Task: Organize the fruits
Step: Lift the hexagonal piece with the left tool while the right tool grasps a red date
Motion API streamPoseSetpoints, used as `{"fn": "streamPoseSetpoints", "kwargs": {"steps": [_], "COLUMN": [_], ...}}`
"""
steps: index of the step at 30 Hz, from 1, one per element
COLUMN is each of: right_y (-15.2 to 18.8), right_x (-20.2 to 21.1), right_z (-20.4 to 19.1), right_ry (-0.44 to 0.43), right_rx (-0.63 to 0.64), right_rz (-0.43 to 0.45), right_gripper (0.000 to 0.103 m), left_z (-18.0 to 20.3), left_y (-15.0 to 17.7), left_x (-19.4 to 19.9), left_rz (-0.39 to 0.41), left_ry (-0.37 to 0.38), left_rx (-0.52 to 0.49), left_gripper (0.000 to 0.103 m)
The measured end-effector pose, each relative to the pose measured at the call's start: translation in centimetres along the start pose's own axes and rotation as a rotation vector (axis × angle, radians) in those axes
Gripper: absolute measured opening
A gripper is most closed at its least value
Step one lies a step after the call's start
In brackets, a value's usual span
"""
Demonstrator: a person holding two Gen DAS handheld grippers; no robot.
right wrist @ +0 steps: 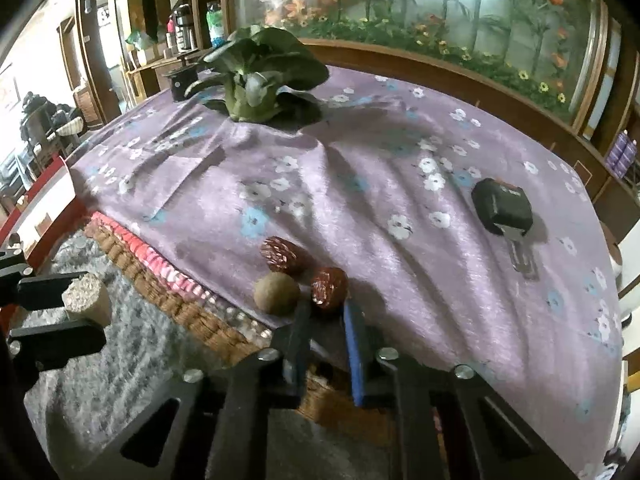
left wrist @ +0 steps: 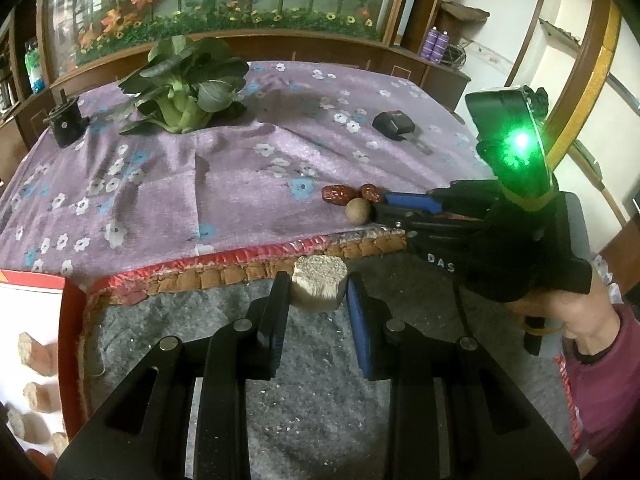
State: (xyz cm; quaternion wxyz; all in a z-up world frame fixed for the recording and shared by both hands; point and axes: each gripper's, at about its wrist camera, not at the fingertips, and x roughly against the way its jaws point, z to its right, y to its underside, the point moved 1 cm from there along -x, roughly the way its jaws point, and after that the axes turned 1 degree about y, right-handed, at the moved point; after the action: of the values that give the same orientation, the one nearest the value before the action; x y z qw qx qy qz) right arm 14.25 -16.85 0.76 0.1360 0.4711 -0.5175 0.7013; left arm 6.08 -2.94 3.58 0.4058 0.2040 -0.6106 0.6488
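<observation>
Right wrist: red date (right wrist: 329,289) touching right claw (right wrist: 326,316) tips.

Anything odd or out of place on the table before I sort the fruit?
Yes. A black car key lies on the purple cloth beyond the red dates, and pale crumbs are scattered on the grey mat below the left gripper.

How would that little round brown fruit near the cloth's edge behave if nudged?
The round brown fruit looks ball-shaped, so it would probably roll. It lies near the cloth's edge, so it might drop off. Two dates beside it may block it on that side.
</observation>
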Motion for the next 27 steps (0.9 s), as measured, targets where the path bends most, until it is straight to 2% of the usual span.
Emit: {"fn": "streamPoseSetpoints", "kwargs": {"steps": [4,12,16,18,21,27], "right_y": [0.1,1.8,3.3,3.5,3.3,2.6], "right_x": [0.8,6.6,8.1,8.3,9.2,11.0], "right_z": [0.0,-0.6,-3.4,-4.2,-6.2,-9.6], "right_ry": [-0.013,-0.059,-0.048,-0.066,-0.046,-0.084], "right_rx": [-0.016,-0.111,-0.108,-0.115,-0.084,-0.072], "right_rz": [0.026,0.109,0.104,0.093,0.094,0.121], "right_gripper": [0.015,0.015,0.015,0.015,0.015,0.015], "left_z": [-0.1,-0.1,-0.2,-0.3,-0.4,-3.3], "left_y": [0.1,1.4,3.1,4.0,5.2,6.9], "left_x": [0.4,2.8,4.3,5.2,7.1,11.2], "left_rz": [0.007,0.04,0.037,0.041,0.064,0.106], "left_ry": [0.005,-0.014,-0.024,-0.022,-0.043,-0.085], "left_rx": [0.017,0.046,0.066,0.071,0.068,0.107], "left_gripper": [0.027,0.027,0.027,0.027,0.027,0.027]}}
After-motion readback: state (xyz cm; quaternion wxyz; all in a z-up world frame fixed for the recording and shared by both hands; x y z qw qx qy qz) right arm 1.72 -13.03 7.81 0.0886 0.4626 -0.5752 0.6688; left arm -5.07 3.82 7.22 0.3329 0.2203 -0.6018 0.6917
